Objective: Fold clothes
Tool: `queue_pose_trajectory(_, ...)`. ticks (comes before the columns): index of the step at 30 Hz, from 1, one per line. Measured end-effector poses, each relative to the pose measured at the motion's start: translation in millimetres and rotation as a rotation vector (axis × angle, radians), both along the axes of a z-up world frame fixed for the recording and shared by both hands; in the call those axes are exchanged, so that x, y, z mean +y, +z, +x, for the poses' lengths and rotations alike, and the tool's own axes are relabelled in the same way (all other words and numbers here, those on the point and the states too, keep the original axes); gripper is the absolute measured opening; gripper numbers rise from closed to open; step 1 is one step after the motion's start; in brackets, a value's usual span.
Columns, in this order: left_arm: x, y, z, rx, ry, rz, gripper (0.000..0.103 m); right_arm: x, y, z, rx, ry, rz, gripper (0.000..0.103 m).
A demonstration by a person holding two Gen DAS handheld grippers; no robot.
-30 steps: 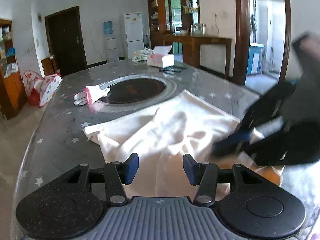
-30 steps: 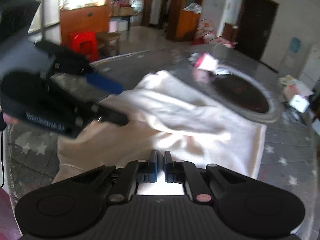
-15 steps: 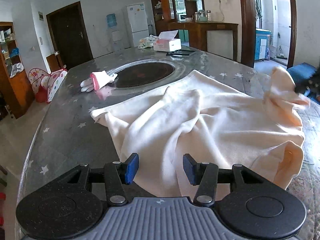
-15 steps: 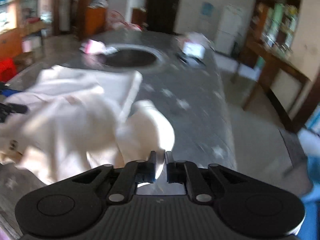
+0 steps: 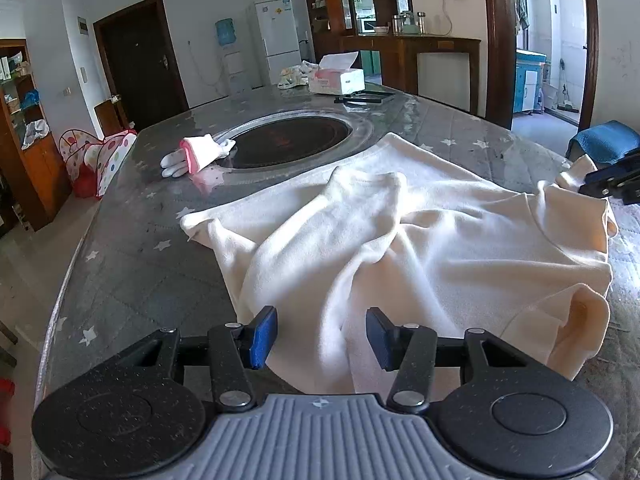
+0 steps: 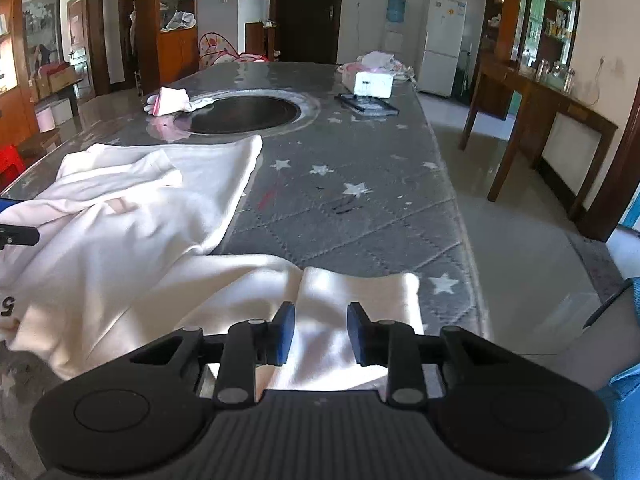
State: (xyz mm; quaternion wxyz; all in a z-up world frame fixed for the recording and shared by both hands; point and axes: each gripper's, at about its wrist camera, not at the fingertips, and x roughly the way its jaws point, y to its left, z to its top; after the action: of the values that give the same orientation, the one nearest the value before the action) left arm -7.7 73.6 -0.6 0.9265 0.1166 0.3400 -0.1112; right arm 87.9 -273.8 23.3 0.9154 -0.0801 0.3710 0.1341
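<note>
— On the near end of the worktop (image 5: 132, 264), how is the cream garment (image 5: 400, 248) seen to lie?

— It is spread out but rumpled, with ridges across its middle and a sleeve (image 6: 352, 300) laid out toward the near right edge. No neat fold can be made out, so the stage of the folding cannot be settled from this.

— And the grippers?

— The left gripper (image 5: 322, 332) is held released, its blue pads apart over the near hem with nothing between them. The right gripper (image 6: 320, 334) is likewise spread wide above the sleeve, with no cloth pinched.

— What could go wrong from here?

— Creases could be locked in if a fold were made over the bunched middle. The sleeve lies close to the worktop's right edge, so it might be dragged off by a careless pull. The white glove (image 5: 196, 154) and the dark round inset (image 5: 288, 140) beyond the far hem could be caught if the cloth were pushed far.

— Can any writing be read?

— Only a dark mark like a "5" or "6" at the garment's left edge in the right wrist view. Labels on the tissue box (image 5: 338, 78) are too small to be read.
</note>
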Motion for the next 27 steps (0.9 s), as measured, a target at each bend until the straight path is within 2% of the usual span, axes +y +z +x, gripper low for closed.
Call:
queue_pose_trajectory(3,0,3,0,0.009,0.002,-0.008,0.053,4,-8,5,0.000,0.005,-0.006,0.027)
queue_pose_trajectory(5,-1,6,0,0.010,-0.001,-0.009,0.053,5,-8,3,-0.028,0.013,-0.036,0.007)
queue_pose_trajectory(6,-2,9,0,0.007,-0.003,-0.008,0.053,4,-6,2,-0.041,0.002,-0.046,0.003)
queue_pose_trajectory(13,-13,26,5,-0.021,-0.036,-0.037,0.055,-35,18,-16,-0.148,-0.134,-0.078,0.002)
queue_pose_trajectory(16,-21,30,10,-0.023,-0.054,-0.049,0.055,-59,22,-21,-0.168,-0.226,-0.092,0.002)
queue_pose_trajectory(19,-31,31,17,-0.025,-0.067,-0.042,0.055,-84,16,-21,-0.133,-0.317,-0.106,0.004)
queue_pose_trajectory(27,-55,29,45,0.008,-0.078,-0.043,0.054,-79,11,-22,-0.115,-0.262,-0.034,0.010)
